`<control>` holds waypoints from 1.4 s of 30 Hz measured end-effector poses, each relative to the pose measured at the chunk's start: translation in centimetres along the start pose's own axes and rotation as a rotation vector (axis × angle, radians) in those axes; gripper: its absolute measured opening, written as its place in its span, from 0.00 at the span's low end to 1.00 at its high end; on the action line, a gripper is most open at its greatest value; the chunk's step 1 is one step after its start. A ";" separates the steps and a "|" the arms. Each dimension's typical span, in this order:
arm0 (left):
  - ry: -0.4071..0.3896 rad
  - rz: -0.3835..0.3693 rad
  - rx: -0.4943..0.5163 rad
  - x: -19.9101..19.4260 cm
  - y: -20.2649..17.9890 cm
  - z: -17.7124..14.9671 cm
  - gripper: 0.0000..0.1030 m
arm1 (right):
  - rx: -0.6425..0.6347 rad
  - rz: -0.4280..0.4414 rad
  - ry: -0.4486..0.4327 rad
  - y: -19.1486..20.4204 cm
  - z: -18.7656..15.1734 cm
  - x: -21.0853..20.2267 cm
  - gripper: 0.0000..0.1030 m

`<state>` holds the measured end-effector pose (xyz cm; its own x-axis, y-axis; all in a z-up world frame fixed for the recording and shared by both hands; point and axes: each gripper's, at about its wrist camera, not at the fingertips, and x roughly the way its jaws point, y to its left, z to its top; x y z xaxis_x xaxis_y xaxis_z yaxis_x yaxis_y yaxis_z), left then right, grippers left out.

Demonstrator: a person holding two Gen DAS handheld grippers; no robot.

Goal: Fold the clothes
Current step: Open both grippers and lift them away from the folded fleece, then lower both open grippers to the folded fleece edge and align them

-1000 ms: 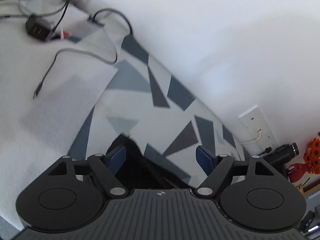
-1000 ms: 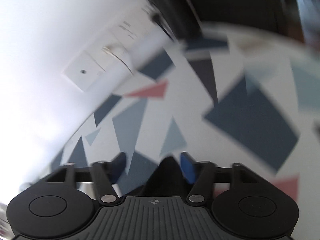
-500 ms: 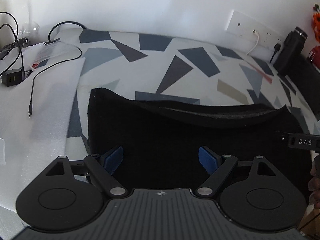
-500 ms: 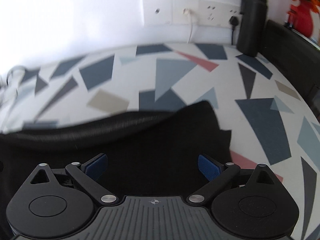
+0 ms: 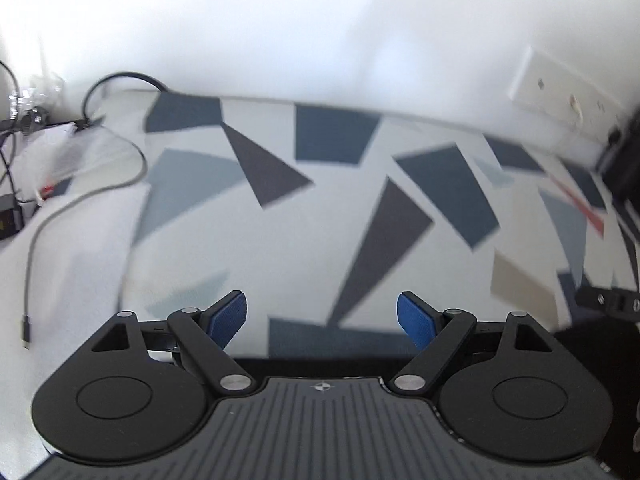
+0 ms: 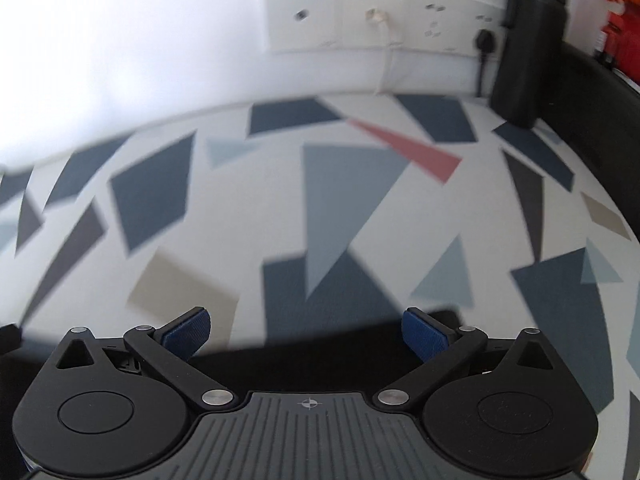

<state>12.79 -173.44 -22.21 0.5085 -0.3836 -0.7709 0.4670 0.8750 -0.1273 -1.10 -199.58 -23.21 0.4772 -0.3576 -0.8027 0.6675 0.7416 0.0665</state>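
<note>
Left wrist view: we see the left tool (image 5: 322,320) released, nothing between its blue pads; the black garment (image 5: 584,344) lies under it, stretching rightward along the desk's (image 5: 320,216) near edge.

Right wrist view: the right tool (image 6: 306,334) is opening, empty; the garment (image 6: 320,356) lies just beneath, its long edge crosswise to both tools.

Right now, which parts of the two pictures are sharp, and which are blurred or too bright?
Left wrist view: the blue fingers are sharp, the patterned cloth is smeared by motion, the wall is overexposed. Right wrist view: the same, with a blurred socket panel and straight edges bent by the fisheye.
</note>
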 end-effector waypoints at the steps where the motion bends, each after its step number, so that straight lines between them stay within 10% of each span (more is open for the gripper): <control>1: -0.005 -0.005 -0.015 -0.8 0.4 0.3 0.82 | 0.024 0.006 -0.005 -0.5 0.5 -0.3 0.99; 8: 0.021 -0.011 -0.137 -6.9 3.4 -5.5 0.82 | 0.145 0.175 0.029 -6.0 -1.6 -3.9 0.99; 15: 0.094 0.052 -0.139 -9.0 6.2 -12.4 0.85 | 0.172 0.076 -0.008 -7.3 -8.2 -6.8 0.99; 22: 0.132 0.018 -0.035 -8.1 4.1 -13.1 0.99 | 0.211 0.065 -0.059 -8.3 -9.8 -7.9 0.99; 42: 0.131 0.070 0.034 -7.1 2.1 -13.1 1.00 | 0.071 0.005 0.000 -8.7 -10.1 -5.8 0.99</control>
<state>0.69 -164.97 -25.21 0.4429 -0.2778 -0.8524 0.4589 0.8870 -0.0506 -15.45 -198.22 -25.13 0.4803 -0.3538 -0.8026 0.7039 0.7014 0.1121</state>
